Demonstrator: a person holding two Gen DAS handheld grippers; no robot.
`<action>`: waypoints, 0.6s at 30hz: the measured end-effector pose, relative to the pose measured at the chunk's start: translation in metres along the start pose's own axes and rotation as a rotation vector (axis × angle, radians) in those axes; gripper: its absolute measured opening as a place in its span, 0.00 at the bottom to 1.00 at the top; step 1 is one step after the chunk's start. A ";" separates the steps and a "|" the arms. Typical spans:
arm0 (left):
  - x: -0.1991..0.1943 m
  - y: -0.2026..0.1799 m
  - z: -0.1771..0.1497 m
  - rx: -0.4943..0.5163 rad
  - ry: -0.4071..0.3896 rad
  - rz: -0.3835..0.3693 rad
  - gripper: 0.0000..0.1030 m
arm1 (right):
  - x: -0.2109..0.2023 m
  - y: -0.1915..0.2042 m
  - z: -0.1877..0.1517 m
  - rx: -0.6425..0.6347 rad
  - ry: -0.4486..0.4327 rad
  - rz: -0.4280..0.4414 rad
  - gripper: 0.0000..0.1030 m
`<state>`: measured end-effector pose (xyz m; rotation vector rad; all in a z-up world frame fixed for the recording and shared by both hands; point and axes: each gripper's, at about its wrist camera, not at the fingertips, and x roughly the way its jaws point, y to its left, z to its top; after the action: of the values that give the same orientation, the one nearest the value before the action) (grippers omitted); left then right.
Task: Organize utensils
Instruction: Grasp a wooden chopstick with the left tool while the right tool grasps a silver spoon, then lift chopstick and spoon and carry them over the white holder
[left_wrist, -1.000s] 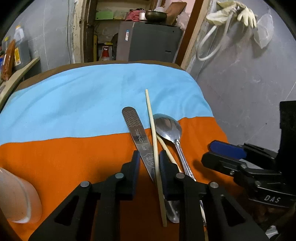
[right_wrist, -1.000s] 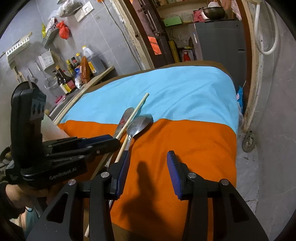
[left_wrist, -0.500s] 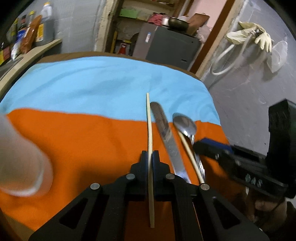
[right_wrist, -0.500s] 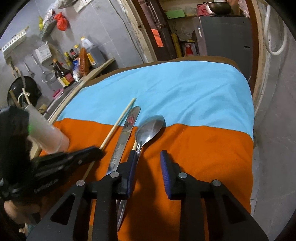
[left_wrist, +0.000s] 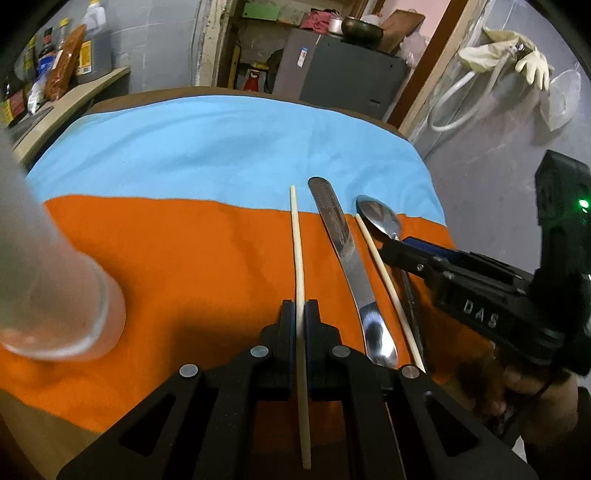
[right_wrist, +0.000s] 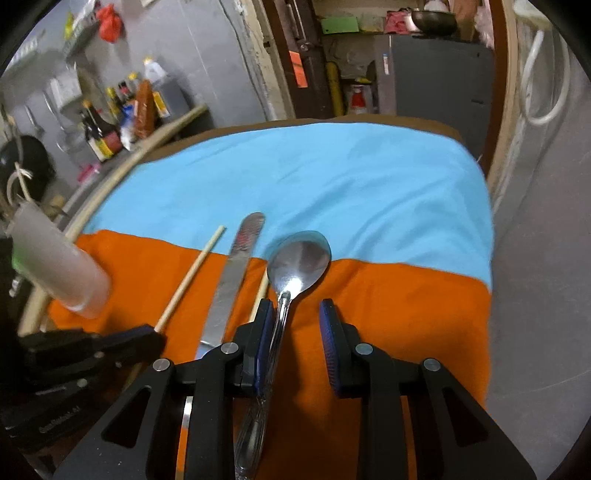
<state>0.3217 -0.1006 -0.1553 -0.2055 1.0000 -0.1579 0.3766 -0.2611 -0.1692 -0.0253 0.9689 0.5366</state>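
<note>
- Your left gripper (left_wrist: 301, 314) is now clamped on one chopstick (left_wrist: 297, 251). A second ago its jaws were wide apart over the pile; now they pinch the stick near its middle, the rest running straight ahead between the fingers.
- That chopstick has been pulled clear to the left of the knife (left_wrist: 345, 258); earlier it lay crossed over the blade. The first piece is separated from the pile.
- The glass tumbler (left_wrist: 55, 288) has come in close on the left gripper's left, lying tilted on the orange cloth (left_wrist: 192, 258). It's likely the holder, so carry the stick that way.
- Your right gripper (right_wrist: 295, 325) is part open and holds nothing. The spoon (right_wrist: 295, 266) handle runs between its fingers, hard against the left pad; the bowl sits just ahead.
- It has shifted left to straddle the spoon. Close it and that's pickup two.
- The second chopstick (left_wrist: 384, 280) lies on the worktop between knife and spoon, just left of the right gripper. Watch you don't catch it.
</note>
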 end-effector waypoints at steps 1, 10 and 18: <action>0.002 0.000 0.002 0.003 0.004 0.003 0.04 | 0.001 0.002 0.001 -0.008 0.006 -0.009 0.23; 0.017 0.001 0.019 0.028 0.031 0.016 0.04 | 0.013 0.011 0.012 -0.048 0.033 -0.057 0.23; 0.004 0.007 0.009 0.016 -0.011 -0.065 0.02 | 0.000 -0.010 0.000 0.069 -0.002 0.021 0.03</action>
<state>0.3318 -0.0943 -0.1560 -0.2239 0.9810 -0.2234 0.3812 -0.2700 -0.1708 0.0473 0.9860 0.5219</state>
